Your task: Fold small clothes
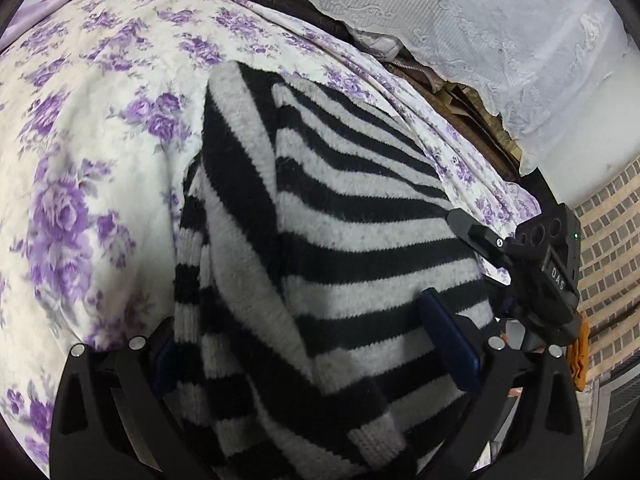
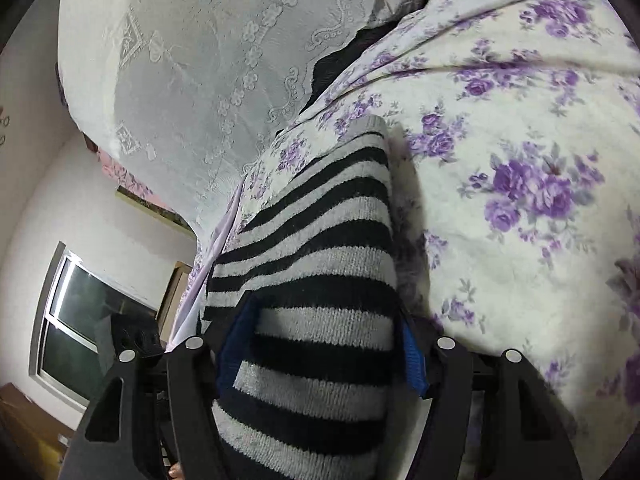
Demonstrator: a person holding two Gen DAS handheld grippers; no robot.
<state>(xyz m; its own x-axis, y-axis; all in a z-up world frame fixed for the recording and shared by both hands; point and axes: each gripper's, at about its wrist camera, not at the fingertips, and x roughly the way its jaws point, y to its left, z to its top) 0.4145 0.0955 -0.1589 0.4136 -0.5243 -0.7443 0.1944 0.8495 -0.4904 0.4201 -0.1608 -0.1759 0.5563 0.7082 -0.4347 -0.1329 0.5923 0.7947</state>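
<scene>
A black-and-white striped knit sweater [image 1: 340,240] lies on a bed sheet printed with purple flowers [image 1: 92,128]. One part of it is folded over at the left. My left gripper [image 1: 308,344] is open, and its blue-padded fingers stand on either side of the sweater's near part. The right gripper's black body [image 1: 548,264] shows at the sweater's right edge in the left wrist view. In the right wrist view my right gripper [image 2: 320,344] is open too, and the sweater [image 2: 320,280] lies between its blue pads [image 2: 412,356]. The sheet [image 2: 520,160] spreads to the right.
A white lace curtain [image 1: 480,40] hangs behind the bed, also in the right wrist view [image 2: 200,80]. Brown bedding [image 1: 460,100] shows under its hem. A tiled floor [image 1: 608,260] lies beyond the bed's right edge. A window [image 2: 80,312] and white wall sit at left.
</scene>
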